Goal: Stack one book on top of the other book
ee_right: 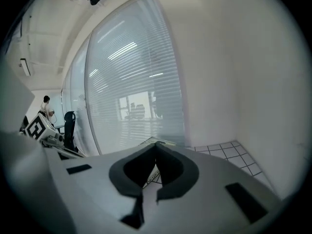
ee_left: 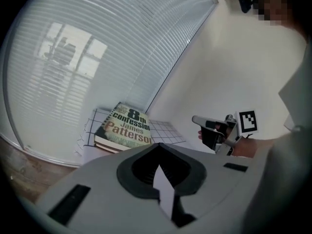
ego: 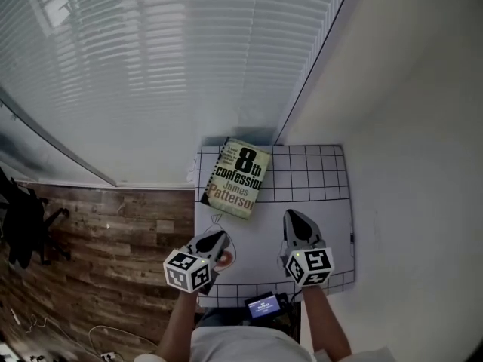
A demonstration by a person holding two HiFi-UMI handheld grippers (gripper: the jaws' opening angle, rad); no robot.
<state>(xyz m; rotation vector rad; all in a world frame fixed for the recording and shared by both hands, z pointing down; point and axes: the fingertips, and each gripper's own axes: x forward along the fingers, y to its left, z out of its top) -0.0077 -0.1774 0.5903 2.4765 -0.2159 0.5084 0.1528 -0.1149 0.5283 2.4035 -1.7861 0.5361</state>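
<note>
Left hand-held gripper (ego: pixel 219 236) and right hand-held gripper (ego: pixel 291 215) closed, empty, over gridded mat (ego: pixel 317 173) by blinds (ego: pixel 151 66).

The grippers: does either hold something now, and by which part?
Nothing is held. The left gripper and right gripper are shut, empty; the book lies apart from them.

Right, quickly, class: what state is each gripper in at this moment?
Left gripper: jaws closed, holding nothing.
Right gripper: jaws closed, holding nothing.
</note>
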